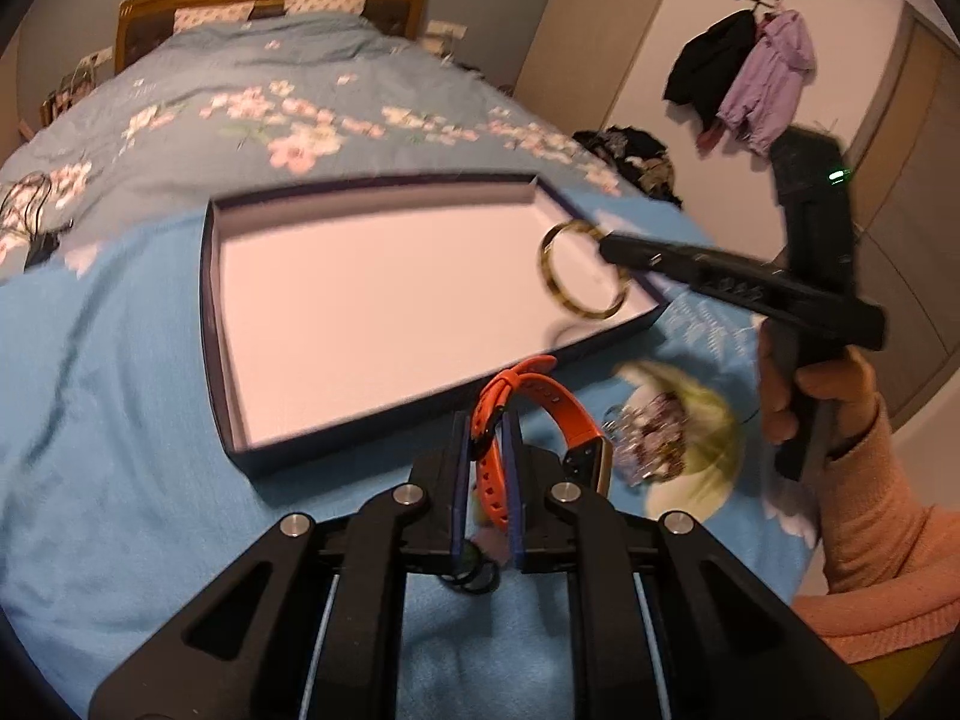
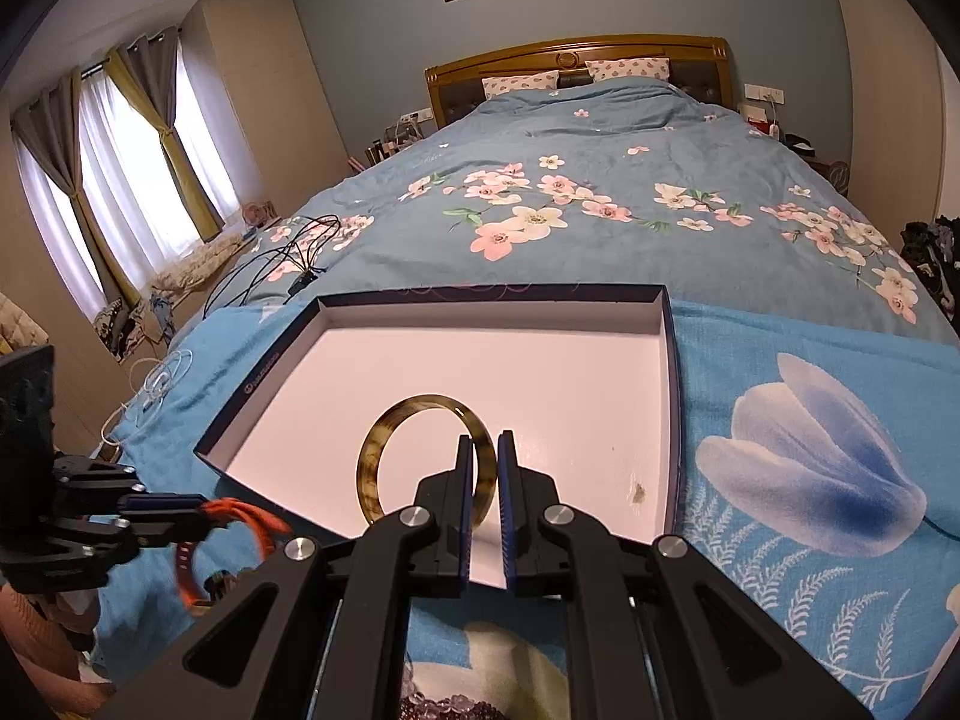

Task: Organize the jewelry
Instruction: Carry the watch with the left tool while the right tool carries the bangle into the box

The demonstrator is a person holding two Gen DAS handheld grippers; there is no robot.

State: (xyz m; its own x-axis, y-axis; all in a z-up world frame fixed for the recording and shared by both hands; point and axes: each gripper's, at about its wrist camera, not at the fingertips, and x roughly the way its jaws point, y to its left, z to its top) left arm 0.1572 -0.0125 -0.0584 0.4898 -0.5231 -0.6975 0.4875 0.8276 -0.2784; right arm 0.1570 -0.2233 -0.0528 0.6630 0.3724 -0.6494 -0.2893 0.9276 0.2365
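Two cables [image 2: 282, 264] beyond open box [image 2: 672, 396]

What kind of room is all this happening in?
A home bedroom, almost certainly. A large bed with a wooden headboard and floral blue duvet fills the view, curtains hang at a window, and jackets hang on wall hooks. The open box sits on the bed.

Glossy, mottled amber bangle [image 2: 420, 450]; matt orange rubbery band [image 1: 528, 402]. Box [image 2: 672, 360] looks like smooth card, white inside. Woven blue cloth [image 2: 780, 570], at 3 o'clock of it; polished wooden headboard [image 2: 576, 54].
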